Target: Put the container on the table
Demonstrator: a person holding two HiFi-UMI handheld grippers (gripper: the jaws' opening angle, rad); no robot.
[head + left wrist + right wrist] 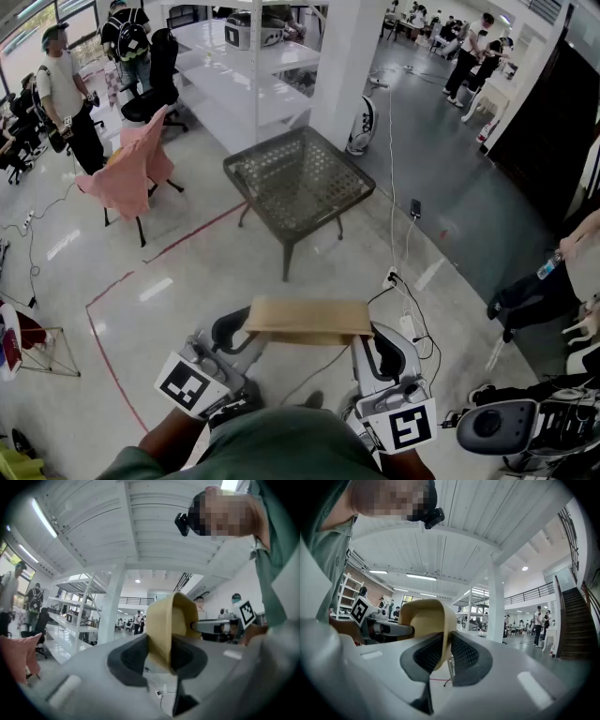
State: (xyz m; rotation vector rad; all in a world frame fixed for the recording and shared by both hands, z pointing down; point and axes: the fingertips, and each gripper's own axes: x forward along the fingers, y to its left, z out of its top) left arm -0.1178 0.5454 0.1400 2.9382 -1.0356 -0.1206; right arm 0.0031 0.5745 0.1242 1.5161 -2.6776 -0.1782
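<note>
The pads (127, 660) of the left gripper (159, 657) stood only a narrow gap apart, pinched on the thin tan end wall of the container (309, 321). The ribbed pads (465, 654) of the right gripper (446, 654) were closed the same way on the opposite end wall. Both grippers pointed level, so the container hung as a bridge between the 2 pairs of fingers, in the air over the floor (202, 272) and not yet on anything. Its wall curled over the pads in both gripper views. It was probably light paperboard or pulp: easy to carry, but soft enough to crease under a hard squeeze, buckle if the 2 grips pushed inward, or tear if they pulled apart. The 2 end walls looked like the right places to hold, with both grips kept level. Beyond the fingertips and well apart from them stood the table (298, 178), a dark woven top on thin legs, bare and likely grippy enough for a light box. Farther out, past the left fingers, a chair (131, 173) draped in pink stood near some people (66, 94).
</note>
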